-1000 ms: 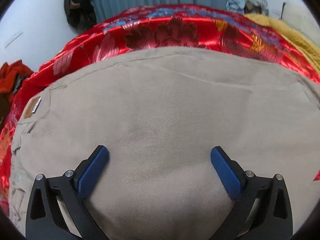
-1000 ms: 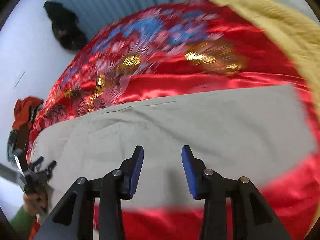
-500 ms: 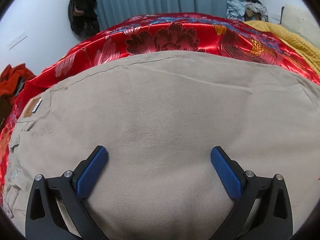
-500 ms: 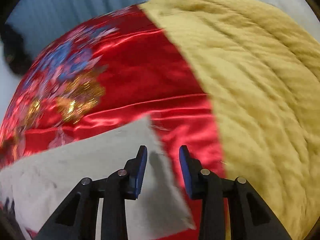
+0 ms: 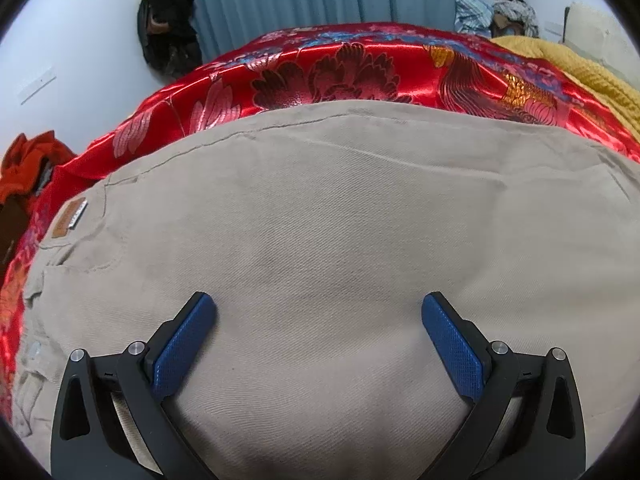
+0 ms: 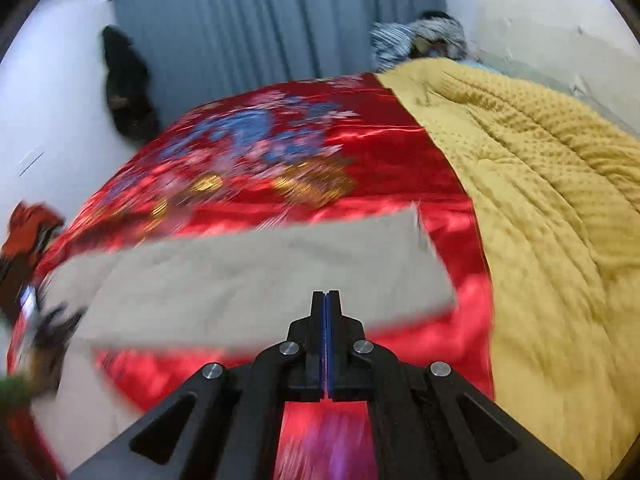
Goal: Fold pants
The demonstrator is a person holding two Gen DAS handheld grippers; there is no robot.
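Observation:
Beige pants [image 5: 320, 220] lie flat on the red satin bedspread [image 5: 340, 72], with a brown waist label [image 5: 70, 218] at the left. My left gripper [image 5: 318, 300] hovers open just over the seat of the pants, its blue pads [image 5: 184, 344] wide apart with only flat cloth beneath. In the right wrist view one leg [image 6: 260, 268] stretches across, its hem [image 6: 428, 256] at the right. My right gripper [image 6: 326, 294] is shut, pads pressed together above the leg's near edge. I see no cloth pinched between them. The picture is blurred.
A mustard quilted blanket [image 6: 560, 220] covers the bed's right side. Blue curtains [image 6: 280, 20] and a dark hanging bag [image 6: 128, 88] stand behind. Orange clothes [image 5: 28, 164] lie off the left edge. A person's green sleeve [image 6: 12, 392] shows at the far left.
The right gripper's jaws closed fully, and it swung from the hem end to a wider view of the whole leg. The left gripper stayed open in place.

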